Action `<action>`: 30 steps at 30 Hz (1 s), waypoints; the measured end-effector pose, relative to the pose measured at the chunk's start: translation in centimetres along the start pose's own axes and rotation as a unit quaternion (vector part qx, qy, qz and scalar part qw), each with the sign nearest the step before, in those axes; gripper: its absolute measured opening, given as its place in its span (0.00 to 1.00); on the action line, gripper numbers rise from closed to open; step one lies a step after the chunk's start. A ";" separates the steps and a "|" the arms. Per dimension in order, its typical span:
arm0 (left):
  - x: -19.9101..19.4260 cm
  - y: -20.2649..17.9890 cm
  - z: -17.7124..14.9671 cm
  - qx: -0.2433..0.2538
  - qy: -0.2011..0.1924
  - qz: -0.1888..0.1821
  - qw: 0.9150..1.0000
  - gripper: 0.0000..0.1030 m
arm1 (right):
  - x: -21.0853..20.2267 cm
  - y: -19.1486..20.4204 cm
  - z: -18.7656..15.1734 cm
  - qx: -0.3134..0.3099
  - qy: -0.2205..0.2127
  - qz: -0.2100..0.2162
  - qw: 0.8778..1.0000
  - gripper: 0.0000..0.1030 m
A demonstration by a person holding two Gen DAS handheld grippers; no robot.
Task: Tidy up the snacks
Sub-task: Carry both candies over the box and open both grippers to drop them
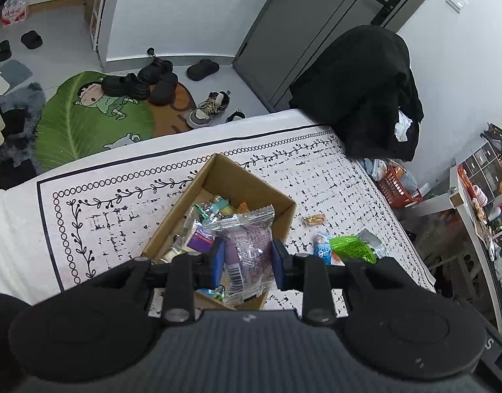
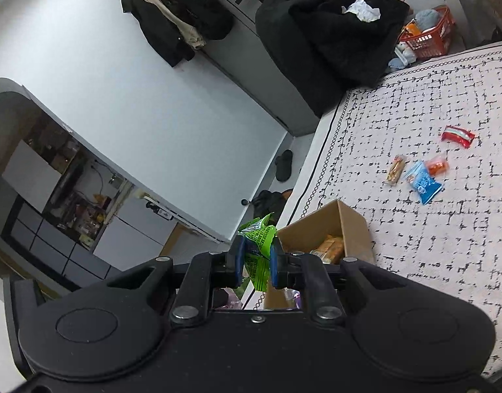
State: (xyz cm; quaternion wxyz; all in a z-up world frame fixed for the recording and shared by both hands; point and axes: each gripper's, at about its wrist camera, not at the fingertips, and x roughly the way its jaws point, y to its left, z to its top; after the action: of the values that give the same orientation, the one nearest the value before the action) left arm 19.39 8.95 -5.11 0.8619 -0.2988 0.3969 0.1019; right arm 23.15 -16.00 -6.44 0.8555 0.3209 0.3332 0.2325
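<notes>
Two grippers, both pinched tight — your left gripper holds a purple snack packet over the cardboard box. Your right gripper squeezes a green snack packet beside the box — three more snacks lie on the patterned cloth.

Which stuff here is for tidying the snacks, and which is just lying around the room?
For the job:
- cardboard box
- purple packet in the left gripper
- green packet in the right gripper
- blue packet, red packet and orange packet on the cloth

Just lying about:
- shoes
- leaf rug
- black coat
- red basket
</notes>
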 end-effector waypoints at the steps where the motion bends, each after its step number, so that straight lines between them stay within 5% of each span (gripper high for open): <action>1: 0.1 0.3 0.1 -0.001 0.001 0.000 1.000 0.28 | 0.2 -0.1 -0.1 0.001 0.001 0.001 1.000 0.15; 21: 8.7 5.2 0.1 -0.064 0.084 -0.002 0.994 0.29 | 7.1 -2.5 -2.6 0.001 0.068 -0.026 0.997 0.15; 30: 10.6 4.1 0.5 -0.050 0.091 0.007 0.995 0.62 | 8.7 -5.0 -3.1 0.016 0.107 -0.045 0.993 0.23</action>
State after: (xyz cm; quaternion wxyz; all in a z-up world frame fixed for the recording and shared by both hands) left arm 25.06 11.91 -14.58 0.8055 -0.3467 0.4702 0.0997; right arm 27.65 -12.84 -15.41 0.8193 0.2926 0.4406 0.2214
